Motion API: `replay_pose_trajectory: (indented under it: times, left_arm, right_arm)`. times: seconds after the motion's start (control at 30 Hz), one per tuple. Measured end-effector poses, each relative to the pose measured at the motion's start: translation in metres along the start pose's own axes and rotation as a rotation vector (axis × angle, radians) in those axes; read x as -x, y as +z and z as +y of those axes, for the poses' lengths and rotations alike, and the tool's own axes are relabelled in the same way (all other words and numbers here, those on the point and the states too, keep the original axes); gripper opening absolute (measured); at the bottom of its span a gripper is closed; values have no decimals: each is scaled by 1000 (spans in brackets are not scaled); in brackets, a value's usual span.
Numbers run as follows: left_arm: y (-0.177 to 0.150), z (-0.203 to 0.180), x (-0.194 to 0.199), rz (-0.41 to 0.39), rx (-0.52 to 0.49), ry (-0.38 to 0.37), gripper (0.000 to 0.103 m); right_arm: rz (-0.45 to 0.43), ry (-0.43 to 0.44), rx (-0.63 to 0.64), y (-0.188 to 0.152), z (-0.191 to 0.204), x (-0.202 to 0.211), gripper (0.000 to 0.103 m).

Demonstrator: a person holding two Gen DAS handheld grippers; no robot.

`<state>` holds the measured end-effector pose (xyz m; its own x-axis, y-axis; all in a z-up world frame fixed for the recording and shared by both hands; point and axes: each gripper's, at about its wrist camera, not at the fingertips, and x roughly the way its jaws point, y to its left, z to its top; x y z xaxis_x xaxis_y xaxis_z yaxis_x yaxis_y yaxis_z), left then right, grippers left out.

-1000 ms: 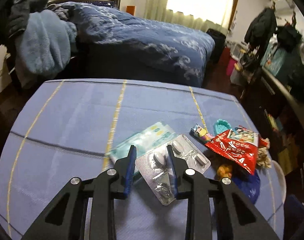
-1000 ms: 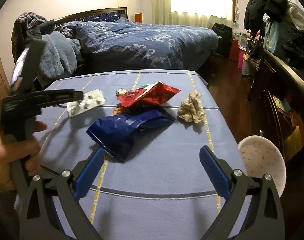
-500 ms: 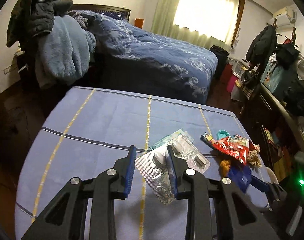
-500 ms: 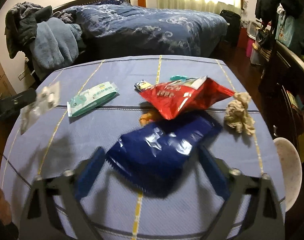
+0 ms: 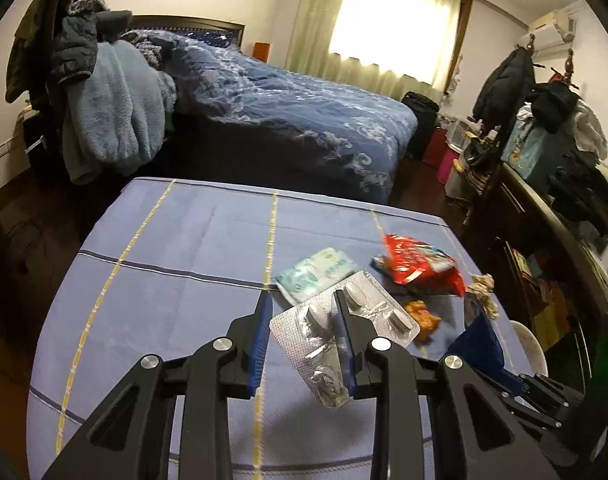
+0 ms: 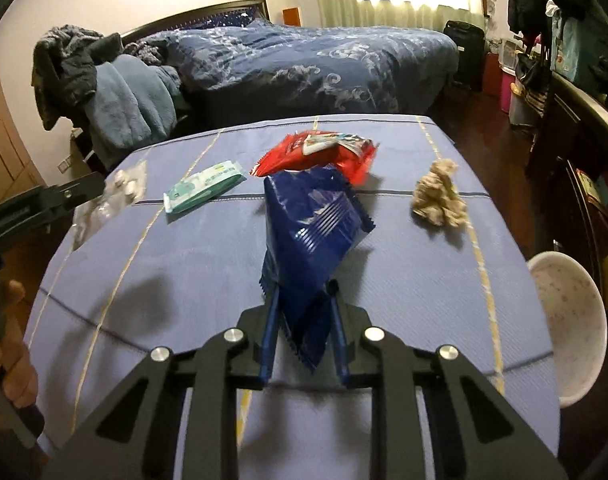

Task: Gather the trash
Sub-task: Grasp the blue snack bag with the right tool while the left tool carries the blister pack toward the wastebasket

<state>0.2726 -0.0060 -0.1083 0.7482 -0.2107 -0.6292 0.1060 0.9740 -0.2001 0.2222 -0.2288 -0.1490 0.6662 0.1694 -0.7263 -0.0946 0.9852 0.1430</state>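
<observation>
With my left gripper (image 5: 304, 322) clamped on the silver pill blister sheet (image 5: 344, 340) and my right gripper (image 6: 306, 334) having just closed on the crinkly dark-blue snack bag (image 6: 310, 232), I'm mid-pickup; both next need carrying to the white speckled bin (image 6: 576, 320) at three o'clock off the desk (image 6: 404, 280).

A: The right gripper (image 6: 304, 304)?
B: Angled down over the table (image 6: 176, 264), jaws just closed on the blue wrapper (image 6: 312, 228).
A: The left gripper (image 5: 304, 312)?
B: Above the table, clamping the blister pack (image 5: 328, 340).

Dim room, backlit by the blown-out curtained window (image 5: 396, 24); fisheye-bent dark corners, slight motion blur
</observation>
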Motion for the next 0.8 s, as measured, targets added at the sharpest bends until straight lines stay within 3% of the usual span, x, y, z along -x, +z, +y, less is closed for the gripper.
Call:
replay_pose_trajectory:
  times: [0.23, 0.4, 0.8]
  left_arm:
    - [-6, -37, 13, -13, -55, -51, 30]
    - [-11, -83, 15, -9, -114, -127, 30]
    - [-17, -210, -3, 30, -289, -312, 30]
  right_arm:
    - [-41, 1, -19, -22, -21, 41, 24]
    - [-69, -21, -60, -37, -46, 67, 24]
    - [-148, -179, -225, -63, -151, 118, 25]
